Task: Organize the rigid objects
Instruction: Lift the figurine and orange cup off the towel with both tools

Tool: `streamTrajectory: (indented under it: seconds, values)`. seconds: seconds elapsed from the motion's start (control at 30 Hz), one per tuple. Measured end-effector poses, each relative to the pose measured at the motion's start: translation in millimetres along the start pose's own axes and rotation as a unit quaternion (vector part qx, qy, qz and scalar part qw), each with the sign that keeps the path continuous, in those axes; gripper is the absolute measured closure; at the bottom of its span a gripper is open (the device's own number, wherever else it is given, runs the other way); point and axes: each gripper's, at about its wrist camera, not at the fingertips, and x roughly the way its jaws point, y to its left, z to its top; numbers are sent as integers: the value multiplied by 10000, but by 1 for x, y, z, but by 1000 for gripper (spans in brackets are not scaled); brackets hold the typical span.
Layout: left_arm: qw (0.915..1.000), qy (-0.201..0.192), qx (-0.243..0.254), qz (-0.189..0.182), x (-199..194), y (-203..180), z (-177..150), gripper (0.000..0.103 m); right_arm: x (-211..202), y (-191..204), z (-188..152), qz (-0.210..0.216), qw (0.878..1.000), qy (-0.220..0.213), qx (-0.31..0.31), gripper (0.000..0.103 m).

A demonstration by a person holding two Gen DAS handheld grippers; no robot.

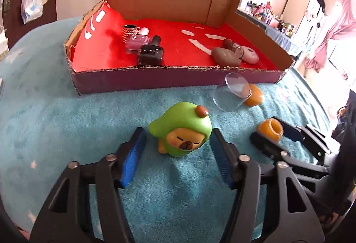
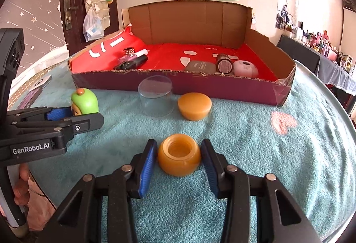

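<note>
Right wrist view: right gripper (image 2: 178,159) fingers are standing spread around the amber jar (image 2: 179,158), clear of it, nearer than the cardboard tray (image 2: 178,85). Left gripper (image 1: 178,145) is likewise straddling the green figurine (image 1: 181,131), ungripped, likely for boxing.

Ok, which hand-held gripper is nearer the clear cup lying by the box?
Right. The right hand-held gripper straddles the orange jar just in front of the clear cup; the left hand-held gripper is further off, around the green toy.

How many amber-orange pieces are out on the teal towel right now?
2. The open-mouthed amber-orange jar sits between the right gripper jaws, untouched. The domed amber-orange lid lies nearer the red-lined cardboard box, beside the clear plastic cup. None visible inside the box.
</note>
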Motion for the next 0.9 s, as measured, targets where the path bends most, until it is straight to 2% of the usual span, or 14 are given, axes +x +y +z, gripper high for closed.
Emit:
streamTrajectory:
  seconds: [0.1, 0.17, 0.53, 0.67, 0.73, 0.77, 0.8, 0.9]
  values:
    - [10000, -15, 54, 17, 2, -3, 1, 39, 1, -1, 0, 129, 9999, -18, 68, 46]
    - [10000, -19, 59, 20, 2, -3, 2, 39, 1, 1, 0, 125, 9999, -34, 38, 45]
    - [10000, -9, 11, 19, 18, -6, 19, 39, 1, 2, 0, 66, 9999, -80, 39, 45]
    - [9998, -25, 89, 163, 26, -10, 25, 39, 1, 3, 0, 1, 10000, -88, -14, 46]
    - [9998, -38, 144, 158, 26, -13, 25, 43, 1, 4, 0, -21, 9999, -103, -29, 50]
    - [9997, -40, 181, 130, 26, -14, 25, 54, 1, 4, -1, -41, 9999, -114, -38, 52]
    - [9998, -34, 206, 46, 26, -15, 25, 58, 0, 4, -1, -49, 9999, -121, -34, 57]
    - [9996, -35, 284, 77, 25, -17, 24, 59, 0, 3, 0, -61, 9999, -121, -25, 63]
